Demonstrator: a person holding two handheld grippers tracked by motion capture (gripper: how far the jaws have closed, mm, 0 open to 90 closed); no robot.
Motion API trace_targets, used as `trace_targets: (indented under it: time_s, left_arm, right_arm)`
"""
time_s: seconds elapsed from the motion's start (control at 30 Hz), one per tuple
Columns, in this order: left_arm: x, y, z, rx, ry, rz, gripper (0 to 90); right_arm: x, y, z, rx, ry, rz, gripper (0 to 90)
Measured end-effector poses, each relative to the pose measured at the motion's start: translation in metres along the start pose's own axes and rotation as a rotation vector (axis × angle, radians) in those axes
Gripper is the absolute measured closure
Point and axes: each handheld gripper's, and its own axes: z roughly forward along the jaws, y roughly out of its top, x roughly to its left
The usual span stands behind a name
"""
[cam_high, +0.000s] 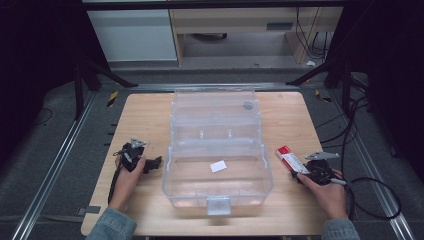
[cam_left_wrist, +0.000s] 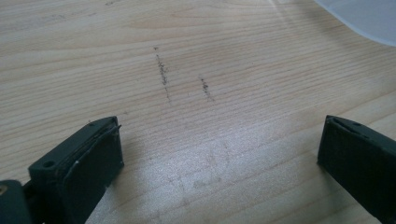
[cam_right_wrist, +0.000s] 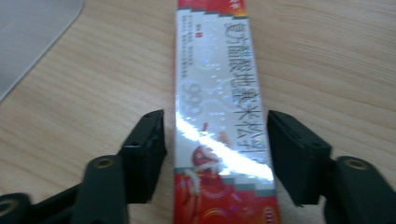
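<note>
Two grippers are in your hands at the wooden table (cam_high: 145, 112), one on each side of a clear plastic storage box (cam_high: 172, 177) that stands open at the middle with its lid (cam_high: 215, 107) tipped back. Inside the box, a small white label (cam_high: 218, 166) shows on the floor of the tub. Your right gripper (cam_right_wrist: 215, 140) sits at the right of the box, near the table's right edge, and straddles a long red-and-white carton (cam_right_wrist: 217, 84) that lies flat on the wood. In the right gripper view the carton runs lengthwise between the two black jaws, its printed face up and its far end pointing away from you. The jaws stand part-way spread; a thin gap remains on each side of the carton, so the pads do not yet press on it. Your left gripper (cam_left_wrist: 219, 149) rests at the left of the box, just beside its front left corner. In the left gripper view its jaws stand wide apart over bare wood, with nothing between them; a corner of the clear box (cam_left_wrist: 359, 18) shows at the top right.
</note>
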Motion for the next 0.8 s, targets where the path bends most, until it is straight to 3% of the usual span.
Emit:
trace_targets:
  time_s: [0.07, 0.17, 0.27, 0.37, 0.53, 0.7, 0.8]
  left_arm:
    - [0.0, 0.0, 0.0, -0.001, -0.001, 0.0, 0.0]
    - [-0.001, 0.0, 0.0, 0.0, 0.0, 0.0, 0.0]
    - [-0.002, -0.001, 0.0, 0.0, 0.0, -0.001, 0.0]
    - [-0.003, -0.001, -0.001, 0.0, -0.001, -0.001, 0.0]
    - [-0.003, -0.001, -0.001, 0.001, -0.001, -0.001, 0.0]
    - [-0.003, 0.0, -0.001, 0.003, -0.001, 0.001, 0.0]
    - [-0.003, 0.0, -0.001, 0.003, -0.001, 0.002, 0.0]
  right_arm:
    - [0.005, 0.0, -0.002, 0.007, 0.001, -0.028, 34.1]
    - [0.009, 0.0, -0.009, 0.015, -0.011, -0.03, 35.8]
    - [0.008, 0.0, -0.016, 0.021, -0.021, -0.016, 47.8]
    - [0.009, -0.001, -0.019, 0.048, -0.007, -0.017, 50.6]
    - [0.011, 0.001, -0.026, 0.102, 0.039, -0.089, 50.5]
    - [0.012, 0.005, -0.029, 0.199, 0.051, -0.112, 46.1]
    - [0.012, 0.012, -0.03, 0.288, 0.03, -0.117, 42.0]
